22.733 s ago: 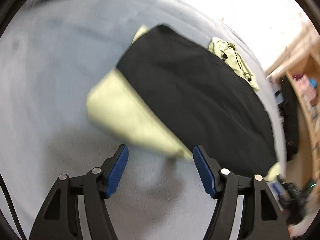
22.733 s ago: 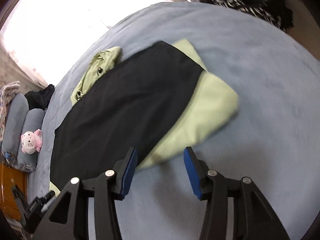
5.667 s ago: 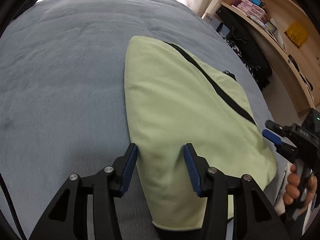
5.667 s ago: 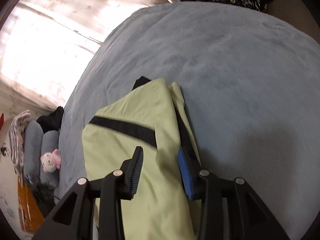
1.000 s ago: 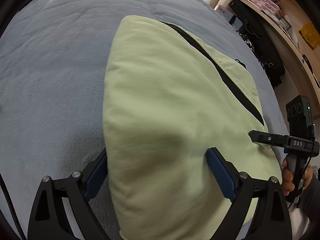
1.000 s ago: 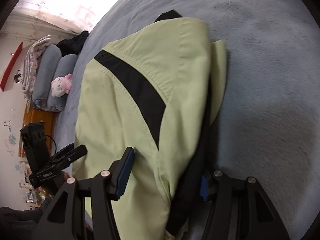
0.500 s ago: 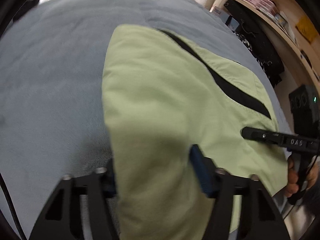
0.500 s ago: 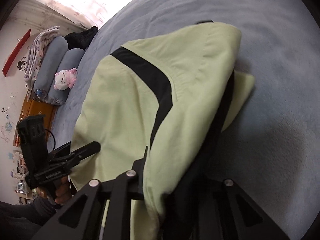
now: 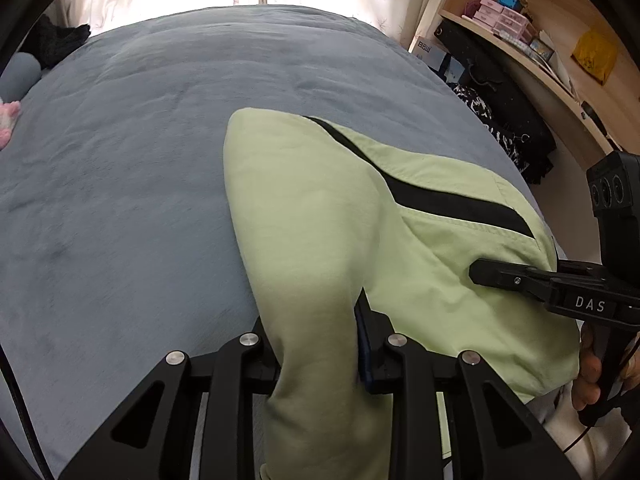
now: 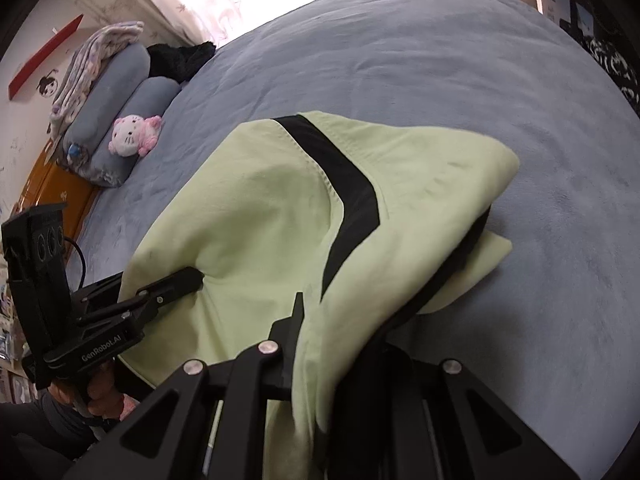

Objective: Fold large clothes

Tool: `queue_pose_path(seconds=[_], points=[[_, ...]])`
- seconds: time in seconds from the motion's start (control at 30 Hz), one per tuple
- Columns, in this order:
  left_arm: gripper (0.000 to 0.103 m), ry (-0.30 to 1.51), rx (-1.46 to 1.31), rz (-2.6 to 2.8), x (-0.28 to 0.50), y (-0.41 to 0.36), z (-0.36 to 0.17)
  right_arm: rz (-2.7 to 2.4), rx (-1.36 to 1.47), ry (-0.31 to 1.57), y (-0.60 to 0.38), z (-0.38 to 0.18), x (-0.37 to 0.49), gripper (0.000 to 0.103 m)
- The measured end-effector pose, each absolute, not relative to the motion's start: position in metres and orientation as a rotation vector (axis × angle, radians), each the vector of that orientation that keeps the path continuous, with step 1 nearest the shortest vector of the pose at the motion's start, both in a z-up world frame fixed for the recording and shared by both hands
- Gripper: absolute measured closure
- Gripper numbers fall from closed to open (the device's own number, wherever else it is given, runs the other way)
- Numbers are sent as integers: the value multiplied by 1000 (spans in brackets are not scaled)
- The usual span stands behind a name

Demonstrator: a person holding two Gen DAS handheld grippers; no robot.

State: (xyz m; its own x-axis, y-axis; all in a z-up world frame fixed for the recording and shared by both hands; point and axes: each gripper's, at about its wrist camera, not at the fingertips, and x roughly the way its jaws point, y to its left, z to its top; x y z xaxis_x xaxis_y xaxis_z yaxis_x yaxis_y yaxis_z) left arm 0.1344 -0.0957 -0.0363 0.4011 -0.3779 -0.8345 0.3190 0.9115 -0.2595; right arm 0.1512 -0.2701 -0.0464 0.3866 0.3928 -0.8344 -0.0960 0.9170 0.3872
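Observation:
A light green garment (image 9: 320, 208) with a black stripe (image 9: 440, 200) lies folded on the grey-blue bed (image 9: 120, 160). Its near edge is raised off the bed. My left gripper (image 9: 316, 332) pinches a bunched fold at the near left corner, its jaws still closing on the cloth. In the right wrist view the same garment (image 10: 260, 208) drapes over my right gripper (image 10: 332, 320), whose jaws are closing on the near right edge; black lining shows underneath. Each view shows the other gripper: the right gripper (image 9: 476, 272) and the left gripper (image 10: 196, 276), both clamped on the cloth.
Grey pillows (image 10: 120, 80) and a pink plush toy (image 10: 134, 136) sit at the bed's head, with dark clothing (image 10: 180, 58) beside them. A wooden shelf (image 9: 540, 40) and a black bag (image 9: 500, 92) stand beyond the bed's right edge. Bare bed (image 10: 520, 80) stretches behind the garment.
Both grippers went from open around the garment's near edge to clamped on it. They have risen, lifting that edge off the bed.

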Motion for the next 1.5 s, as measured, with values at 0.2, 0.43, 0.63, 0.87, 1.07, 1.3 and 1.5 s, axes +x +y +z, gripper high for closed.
queue_pose_path(seconds=[0.2,0.43,0.63,0.87,1.07,1.3,1.5], points=[[78,1028,-55,-400,106,-49,-4,356,246,1097,-223,-20,134,91],[78,951,-32,-320,96,20,37,436,233,1005,-155,7,130,91],[78,897,-4,-256,114,82,61,506,248,930,-95,19,157,91],[78,851,15,-225,178,141,67,536,241,874,-43,24,223,91],[78,822,10,-208,264,193,59,537,252,827,-6,20,311,91],[78,776,18,-205,361,229,37,537,270,763,25,6,404,91],[78,784,6,-216,436,258,-6,521,309,741,40,-31,474,91]])
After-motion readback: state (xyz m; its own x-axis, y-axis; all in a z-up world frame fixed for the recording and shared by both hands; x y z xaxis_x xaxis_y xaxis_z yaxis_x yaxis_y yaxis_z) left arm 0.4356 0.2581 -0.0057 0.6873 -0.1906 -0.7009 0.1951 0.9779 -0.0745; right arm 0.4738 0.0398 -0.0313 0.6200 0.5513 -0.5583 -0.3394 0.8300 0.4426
